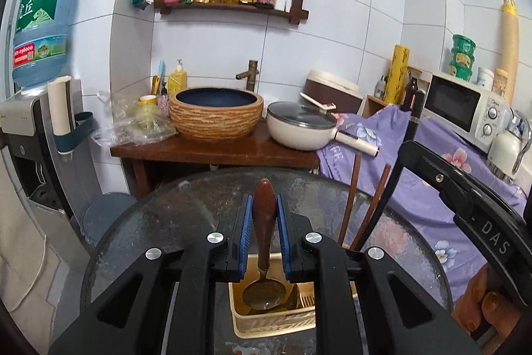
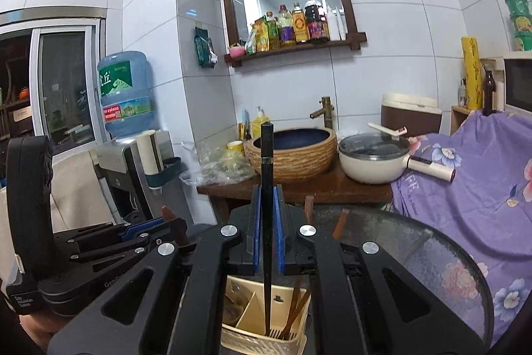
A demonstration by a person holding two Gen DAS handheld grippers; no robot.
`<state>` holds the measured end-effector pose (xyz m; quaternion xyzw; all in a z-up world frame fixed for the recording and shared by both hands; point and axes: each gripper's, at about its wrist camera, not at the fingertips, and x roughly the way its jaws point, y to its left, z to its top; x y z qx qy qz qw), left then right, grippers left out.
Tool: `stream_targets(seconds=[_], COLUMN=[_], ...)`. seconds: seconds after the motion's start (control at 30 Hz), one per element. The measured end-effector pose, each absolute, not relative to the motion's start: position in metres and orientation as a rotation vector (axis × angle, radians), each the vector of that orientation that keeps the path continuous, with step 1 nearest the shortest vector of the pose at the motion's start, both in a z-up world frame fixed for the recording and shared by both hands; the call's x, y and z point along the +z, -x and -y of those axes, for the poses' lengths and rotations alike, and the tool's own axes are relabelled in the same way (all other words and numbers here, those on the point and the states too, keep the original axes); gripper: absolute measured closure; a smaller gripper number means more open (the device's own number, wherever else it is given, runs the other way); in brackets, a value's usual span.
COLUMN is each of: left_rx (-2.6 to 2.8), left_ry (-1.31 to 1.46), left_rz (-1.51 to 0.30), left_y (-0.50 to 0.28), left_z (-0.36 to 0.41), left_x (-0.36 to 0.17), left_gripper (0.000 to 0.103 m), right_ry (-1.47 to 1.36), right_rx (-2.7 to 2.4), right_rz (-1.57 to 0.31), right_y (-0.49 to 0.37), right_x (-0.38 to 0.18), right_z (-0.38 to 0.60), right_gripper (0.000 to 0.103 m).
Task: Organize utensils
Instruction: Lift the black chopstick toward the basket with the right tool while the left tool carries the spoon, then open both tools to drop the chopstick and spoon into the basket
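- My left gripper (image 1: 262,222) is clamped on the brown wooden handle of a spoon (image 1: 263,223), its blue pads (image 1: 283,228) pressing both sides; the spoon hangs upright, handle up, bowl down.
- The spoon's metal bowl sits inside the near left compartment of the cream utensil holder (image 1: 266,326) directly below my left gripper.
- My right gripper (image 2: 267,233) is closed on a black chopstick (image 2: 267,188), held upright between the blue pads (image 2: 278,238).
- The chopstick's lower end reaches down into the right compartment of the utensil holder (image 2: 252,343), which has a slotted floor.
- Two brown chopsticks (image 2: 296,310) already lean in that same right compartment, just right of the black one; a slanted divider separates it from the left one.
- In the left wrist view those brown chopsticks (image 1: 352,208) stick up to the right of my left gripper, with the right gripper's black body beyond them.
- The holder stands on a round dark glass table (image 1: 149,228).
- Farther away, a wooden stand carries a woven-look basin (image 1: 216,117) and a cream pot (image 1: 301,128) with a glass lid.
- To the far right lies a purple floral cloth (image 2: 472,198) and a microwave (image 1: 460,107); to the far left a water dispenser (image 1: 43,32).
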<state>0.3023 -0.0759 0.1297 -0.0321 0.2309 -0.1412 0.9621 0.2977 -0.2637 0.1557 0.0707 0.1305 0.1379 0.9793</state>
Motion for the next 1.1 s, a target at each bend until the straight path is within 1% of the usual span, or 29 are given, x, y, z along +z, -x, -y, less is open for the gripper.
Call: stream_targets(seconds=[0.43, 0.67, 0.7, 0.77, 0.8, 0.83, 0.9, 0.97, 1.03, 1.1], left_rx=[-0.289, -0.300, -0.304, -0.313, -0.312, -0.311, -0.309, -0.298, -0.288, -0.279], left_ry=[0.021, 0.017, 0.015, 0.019, 0.016, 0.012, 0.017, 0.027, 0.051, 0.075], left_rz=[-0.563, -0.612, -0.616, -0.609, -0.601, -0.593, -0.571, -0.556, -0.556, -0.561], left_y=[-0.304, -0.309, -0.308, -0.305, -0.302, -0.299, -0.292, -0.282, -0.273, -0.263], left_z=[0.086, 0.090, 0.091, 0.091, 0.091, 0.089, 0.085, 0.075, 0.063, 0.051], left_x=[0.080, 0.063, 0.061, 0.061, 0.062, 0.063, 0.065, 0.067, 0.066, 0.060], left_gripper=[0.088, 0.088, 0.088, 0.085, 0.077, 0.063, 0.048, 0.044, 0.034, 0.027], right_ry=[-0.116, -0.109, -0.106, -0.109, -0.117, -0.129, -0.126, -0.115, -0.112, -0.105], right_rx=[0.270, 0.281, 0.284, 0.281, 0.280, 0.279, 0.280, 0.279, 0.304, 0.345], right_rz=[-0.346, -0.332, -0.334, -0.329, -0.318, -0.301, -0.298, -0.319, -0.360, -0.408], right_y=[-0.295, -0.291, -0.291, -0.288, -0.284, -0.278, -0.270, -0.262, -0.250, -0.240], right_x=[0.101, 0.098, 0.097, 0.096, 0.096, 0.096, 0.095, 0.091, 0.083, 0.073], right_z=[0.264, 0.265, 0.266, 0.268, 0.270, 0.273, 0.275, 0.277, 0.278, 0.276], right_gripper=[0.095, 0.095, 0.093, 0.076, 0.056, 0.045, 0.045, 0.045, 0.045, 0.045])
